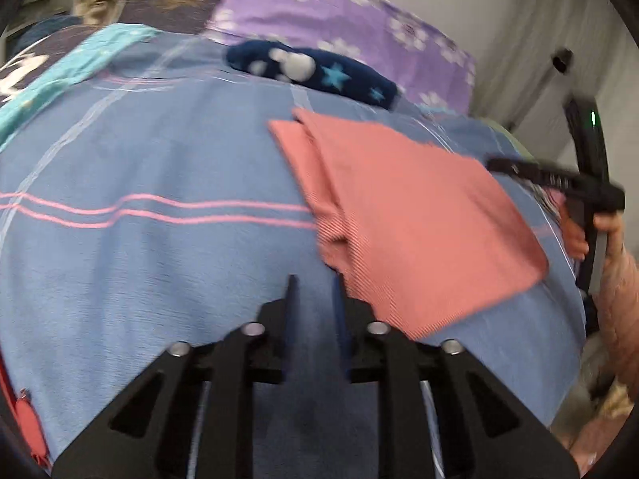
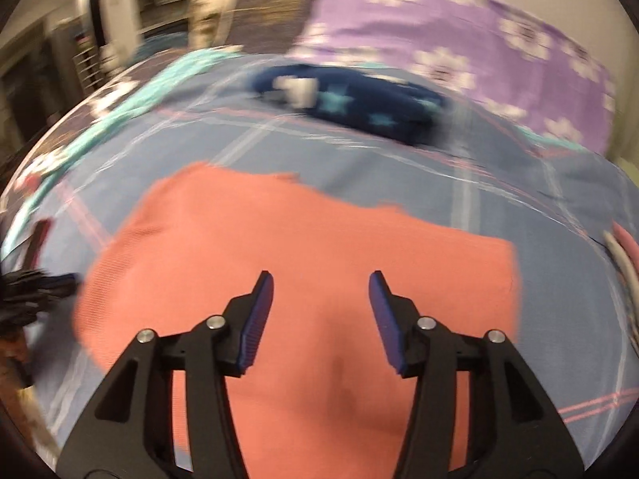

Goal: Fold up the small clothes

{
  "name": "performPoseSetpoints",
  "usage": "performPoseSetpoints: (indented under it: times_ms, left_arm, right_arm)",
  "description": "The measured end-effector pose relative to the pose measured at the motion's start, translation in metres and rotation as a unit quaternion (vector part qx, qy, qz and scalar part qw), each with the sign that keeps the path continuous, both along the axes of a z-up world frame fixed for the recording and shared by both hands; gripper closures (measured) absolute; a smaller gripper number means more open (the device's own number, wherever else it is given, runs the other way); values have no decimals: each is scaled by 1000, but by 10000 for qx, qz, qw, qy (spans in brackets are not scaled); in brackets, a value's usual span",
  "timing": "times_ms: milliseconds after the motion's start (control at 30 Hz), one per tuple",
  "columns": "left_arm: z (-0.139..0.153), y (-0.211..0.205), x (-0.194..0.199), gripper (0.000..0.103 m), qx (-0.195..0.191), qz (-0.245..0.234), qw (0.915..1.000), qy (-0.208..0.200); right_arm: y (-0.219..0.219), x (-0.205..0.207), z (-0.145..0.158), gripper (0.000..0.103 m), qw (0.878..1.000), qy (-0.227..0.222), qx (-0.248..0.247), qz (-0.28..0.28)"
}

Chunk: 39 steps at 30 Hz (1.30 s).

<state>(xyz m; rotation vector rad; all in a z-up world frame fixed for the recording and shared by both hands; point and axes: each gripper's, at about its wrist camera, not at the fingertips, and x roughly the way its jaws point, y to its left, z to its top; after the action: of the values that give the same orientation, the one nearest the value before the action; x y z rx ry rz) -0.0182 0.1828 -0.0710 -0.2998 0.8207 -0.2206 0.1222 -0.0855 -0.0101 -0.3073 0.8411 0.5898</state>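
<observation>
A salmon-pink ribbed garment (image 2: pixel 303 247), partly folded, lies flat on a blue plaid bedspread (image 1: pixel 139 159). The right tool (image 2: pixel 321 283) hangs over it, jaws spread, empty. The left tool (image 1: pixel 315 283), jaws narrowly apart and empty, sits just beside its near edge. A navy starred cloth (image 1: pixel 319 70) lies beyond, near a purple floral pillow (image 1: pixel 339 8).

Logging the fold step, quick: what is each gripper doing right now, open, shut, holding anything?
Left gripper: open with a narrow gap, nothing between its fingers.
Right gripper: open wide above the pink cloth, holding nothing.
</observation>
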Motion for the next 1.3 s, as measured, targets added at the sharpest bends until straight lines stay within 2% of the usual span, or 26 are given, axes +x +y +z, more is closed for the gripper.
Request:
performPoseSetpoints:
  times_ms: [33, 100, 233, 333, 433, 500, 633, 667, 700, 733, 767, 800, 833, 900, 1033, 1133, 1200, 1233, 1300]
  left_arm:
    - [-1, -5, 1, 63, 17, -155, 9999, 8]
    - [-1, -10, 2, 61, 73, -301, 9995, 20]
    - [-3, -13, 12, 61, -115, -519, 9986, -6]
    - [-4, -11, 15, 62, -372, -547, 9978, -3]
    - [-8, -8, 21, 62, -658, -535, 9964, 61]
    - [-9, -9, 25, 62, -753, -543, 9956, 103]
    - [-11, -9, 27, 63, -866, -527, 9947, 151]
    - [-11, -8, 26, 65, -895, -497, 9946, 160]
    - [-12, -7, 26, 73, -912, -465, 9946, 171]
    - [-14, -5, 26, 88, -977, -426, 9941, 209]
    - [-16, -3, 26, 97, -1082, -448, 9928, 249]
    - [-19, -2, 26, 98, -1170, -449, 9918, 269]
    - [-20, -1, 26, 101, -1235, -434, 9910, 272]
    - [-19, 0, 22, 101, -1254, -389, 9910, 250]
    - [-16, -4, 13, 102, -1008, -397, 9938, 227]
    - [-17, -2, 6, 102, -1022, -404, 9936, 258]
    - [-18, 2, 3, 102, -1078, -396, 9931, 257]
    - [-17, 2, 1, 102, -1054, -396, 9934, 239]
    - [-12, 1, -4, 103, -827, -368, 9957, 181]
  right_arm:
    - [12, -10, 1, 48, 9997, 3, -22, 232]
    - [38, -32, 2, 44, 9974, -80, -120, 707]
    - [71, -50, 5, 42, 9929, -268, -409, 1088]
    - [85, -38, 5, 42, 9940, -191, -443, 980]
    - [107, -10, 4, 42, 9963, 160, -243, 804]
    - [129, 10, 0, 46, 9966, 356, -177, 725]
    - [179, 39, -16, 56, 9967, 464, -326, 588]
    - [194, 47, -24, 58, 9961, 571, -411, 529]
    - [202, 51, -30, 59, 9953, 657, -497, 502]
    - [212, 55, -39, 59, 9938, 765, -644, 492]
    - [222, 56, -48, 58, 9920, 849, -788, 495]
    - [233, 57, -59, 58, 9895, 861, -1026, 534]
    - [240, 56, -65, 60, 9882, 719, -1238, 548]
    - [247, 55, -68, 100, 9875, 367, -1451, 493]
    - [234, 75, -54, 100, 9955, 766, -522, 177]
    - [225, 92, -64, 100, 9917, 1254, -177, 243]
    - [217, 97, -65, 99, 9895, 1408, 128, 316]
    - [212, 99, -61, 97, 9888, 1445, 235, 290]
    - [199, 96, -48, 78, 9894, 1371, 430, 194]
